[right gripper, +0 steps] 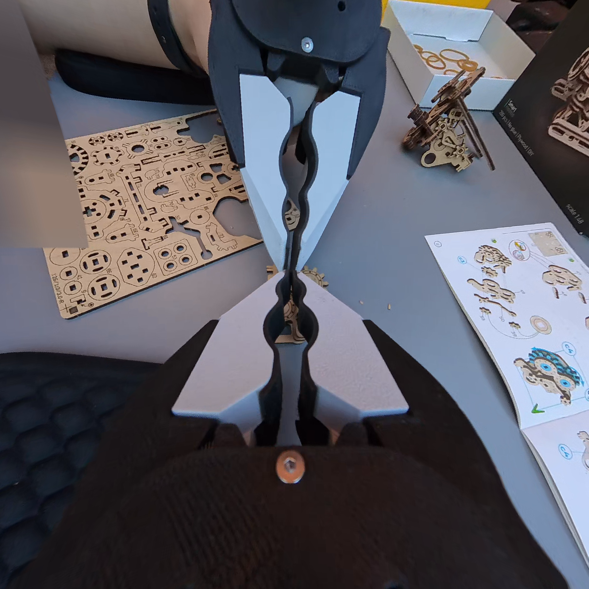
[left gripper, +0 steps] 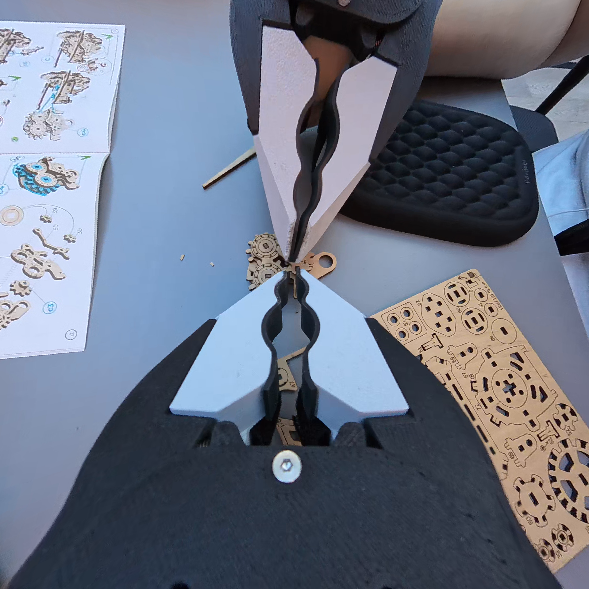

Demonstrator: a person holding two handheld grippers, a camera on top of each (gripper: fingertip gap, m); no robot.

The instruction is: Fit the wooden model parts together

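A small wooden gear assembly [left gripper: 264,258] with two toothed wheels and a ring-ended plate [left gripper: 322,263] lies on the grey table [left gripper: 178,127]. My left gripper [left gripper: 292,278] is shut on a thin wooden part [left gripper: 295,287] held edge-on against the assembly. My right gripper [left gripper: 291,259] comes in from the far side, its tips pinched on the assembly. In the right wrist view the right gripper [right gripper: 290,280] and the left gripper [right gripper: 288,259] meet tip to tip over the gear assembly [right gripper: 314,277], which they mostly hide.
A plywood parts sheet [left gripper: 494,398] [right gripper: 143,223], an open instruction booklet [left gripper: 47,191] [right gripper: 526,318], a black cushion [left gripper: 446,172], a wooden stick [left gripper: 229,172], a loose part [left gripper: 287,373], a built wooden subassembly [right gripper: 446,134], a white box [right gripper: 446,47] and a dark box [right gripper: 557,111] surround the grippers. Both grippers' tips are close together, under 4 cm apart. The wooden stick [left gripper: 229,172] lies around 10 centimetres away from my right fingertips.
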